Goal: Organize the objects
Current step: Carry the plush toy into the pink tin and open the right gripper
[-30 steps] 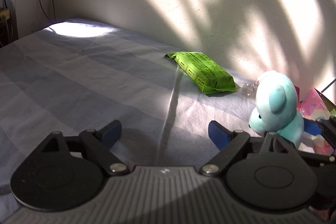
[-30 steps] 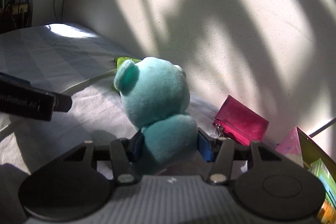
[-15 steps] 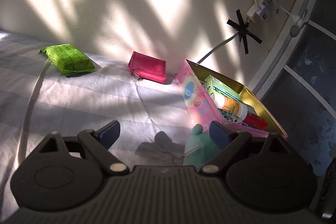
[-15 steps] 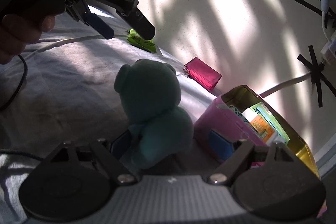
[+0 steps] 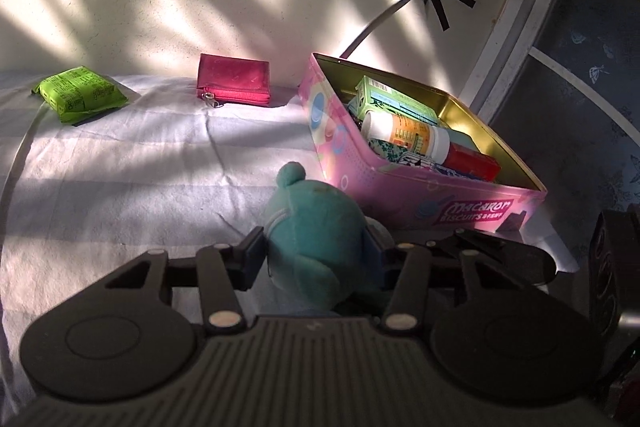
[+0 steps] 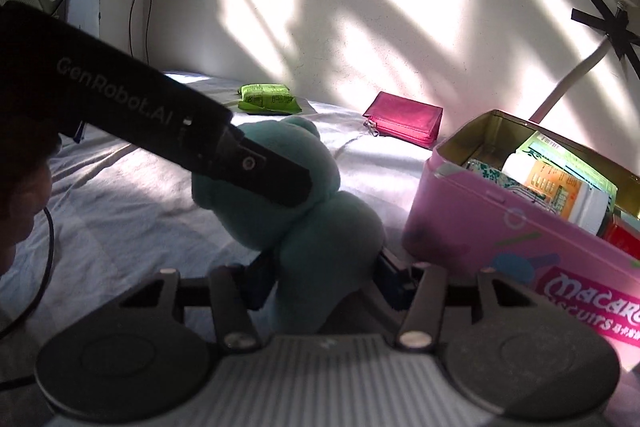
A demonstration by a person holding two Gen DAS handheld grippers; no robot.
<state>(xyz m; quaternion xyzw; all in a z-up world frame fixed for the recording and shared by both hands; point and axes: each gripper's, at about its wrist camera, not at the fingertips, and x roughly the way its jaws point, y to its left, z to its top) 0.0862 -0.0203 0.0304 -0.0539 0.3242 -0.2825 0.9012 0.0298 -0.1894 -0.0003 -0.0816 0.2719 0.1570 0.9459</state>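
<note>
A teal plush bear [image 5: 316, 231] sits on the bed sheet beside a pink biscuit tin [image 5: 384, 167]. My left gripper [image 5: 316, 251] is shut on the bear's head. My right gripper [image 6: 324, 279] is shut on the bear's [image 6: 320, 243] lower body. The left gripper's finger [image 6: 256, 171] crosses in front of the bear's head in the right wrist view. The open tin [image 6: 480, 223] holds a white bottle [image 5: 404, 135], a green carton [image 5: 384, 99] and a red box [image 5: 472, 163].
A pink zip purse [image 5: 234, 85] and a green packet [image 5: 80, 99] lie on the sheet near the wall. A white cable [image 5: 380, 23] runs up the wall behind the tin. The bed's edge drops off right of the tin. A hand shows at the left in the right wrist view [image 6: 20, 195].
My left gripper moved onto the bear's head and shut on it. My right gripper, open around the bear half a second ago, now grips its body. The bear stands next to the tin.
</note>
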